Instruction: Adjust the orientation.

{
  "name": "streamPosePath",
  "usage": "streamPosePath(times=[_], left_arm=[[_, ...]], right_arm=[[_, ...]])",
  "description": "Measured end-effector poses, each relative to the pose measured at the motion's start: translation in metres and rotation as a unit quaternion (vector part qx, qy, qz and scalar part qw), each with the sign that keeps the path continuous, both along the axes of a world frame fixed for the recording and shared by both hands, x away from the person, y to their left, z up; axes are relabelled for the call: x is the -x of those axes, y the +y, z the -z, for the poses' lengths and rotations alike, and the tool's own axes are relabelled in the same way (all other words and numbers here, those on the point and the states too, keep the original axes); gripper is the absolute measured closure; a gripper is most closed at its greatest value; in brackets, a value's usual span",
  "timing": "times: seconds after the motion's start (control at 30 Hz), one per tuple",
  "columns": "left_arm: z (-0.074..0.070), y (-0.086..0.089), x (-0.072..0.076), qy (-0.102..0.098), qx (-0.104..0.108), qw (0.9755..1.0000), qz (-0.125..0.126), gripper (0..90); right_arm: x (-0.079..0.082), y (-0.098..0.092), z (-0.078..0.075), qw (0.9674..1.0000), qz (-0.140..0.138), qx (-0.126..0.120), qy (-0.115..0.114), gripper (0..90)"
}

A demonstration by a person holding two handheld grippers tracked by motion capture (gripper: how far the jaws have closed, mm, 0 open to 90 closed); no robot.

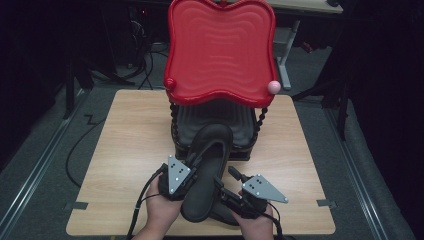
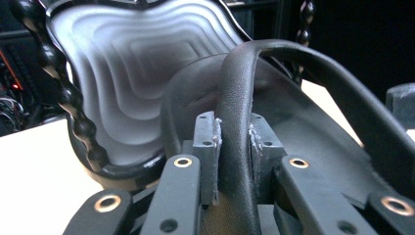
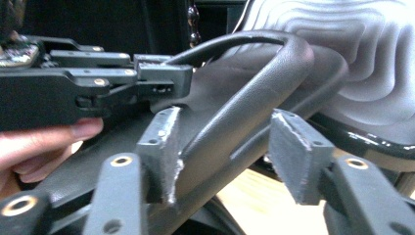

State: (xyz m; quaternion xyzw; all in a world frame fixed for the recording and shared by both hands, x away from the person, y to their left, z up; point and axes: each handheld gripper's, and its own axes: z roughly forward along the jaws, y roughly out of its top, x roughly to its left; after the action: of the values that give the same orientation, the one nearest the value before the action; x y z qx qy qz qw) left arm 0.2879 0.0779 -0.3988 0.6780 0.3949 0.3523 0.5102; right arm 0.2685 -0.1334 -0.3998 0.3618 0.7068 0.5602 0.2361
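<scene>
A black flip-flop sandal (image 1: 210,160) hangs tilted above the table's front, its toe resting toward the stand's black lower tray (image 1: 192,120). My left gripper (image 1: 192,172) is shut on one arm of the sandal's strap (image 2: 235,107), and both pads (image 2: 206,139) press on it. My right gripper (image 1: 227,184) straddles the other arm of the strap (image 3: 244,98). Its left pad (image 3: 159,147) touches the strap and its right pad (image 3: 293,156) stands apart, so it is open. In the right gripper view, the left gripper (image 3: 161,78) shows at the upper left.
A two-tier stand sits at the back of the wooden table (image 1: 135,140), with a red wavy tray (image 1: 220,45) above the black one. Beaded black posts (image 1: 261,120) join the tiers. A pink ball (image 1: 273,86) sits at the red tray's corner.
</scene>
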Motion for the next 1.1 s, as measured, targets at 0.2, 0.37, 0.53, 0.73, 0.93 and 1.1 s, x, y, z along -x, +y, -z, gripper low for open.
streamPosePath(times=[0.2, 0.37, 0.53, 0.73, 0.93, 1.1], left_arm=[[0.002, -0.002, -0.011, -0.008, 0.004, 0.9998, -0.018, 76.4], [0.004, -0.001, -0.031, -0.005, 0.006, 0.9994, -0.035, 76.1], [0.004, 0.000, -0.049, -0.011, 0.008, 0.9986, -0.051, 75.9], [0.011, 0.004, -0.066, -0.002, 0.015, 0.9979, -0.064, 75.9], [0.017, 0.007, -0.078, 0.006, 0.019, 0.9978, -0.063, 74.1], [0.022, 0.010, -0.075, 0.002, 0.024, 0.9986, -0.048, 63.8]], right_arm=[[-0.015, 0.003, 0.004, 0.9999, 0.003, 0.013, -0.002, 59.1], [-0.037, 0.009, 0.006, 0.9995, 0.009, 0.030, -0.004, 67.1], [-0.056, 0.020, 0.005, 0.9987, 0.017, 0.045, -0.016, 77.2], [-0.072, 0.031, 0.002, 0.9980, 0.031, 0.054, -0.012, 80.2], [-0.084, 0.038, 0.003, 0.9968, 0.048, 0.063, -0.011, 82.7], [-0.092, 0.042, 0.004, 0.9946, 0.077, 0.069, -0.011, 85.5]])
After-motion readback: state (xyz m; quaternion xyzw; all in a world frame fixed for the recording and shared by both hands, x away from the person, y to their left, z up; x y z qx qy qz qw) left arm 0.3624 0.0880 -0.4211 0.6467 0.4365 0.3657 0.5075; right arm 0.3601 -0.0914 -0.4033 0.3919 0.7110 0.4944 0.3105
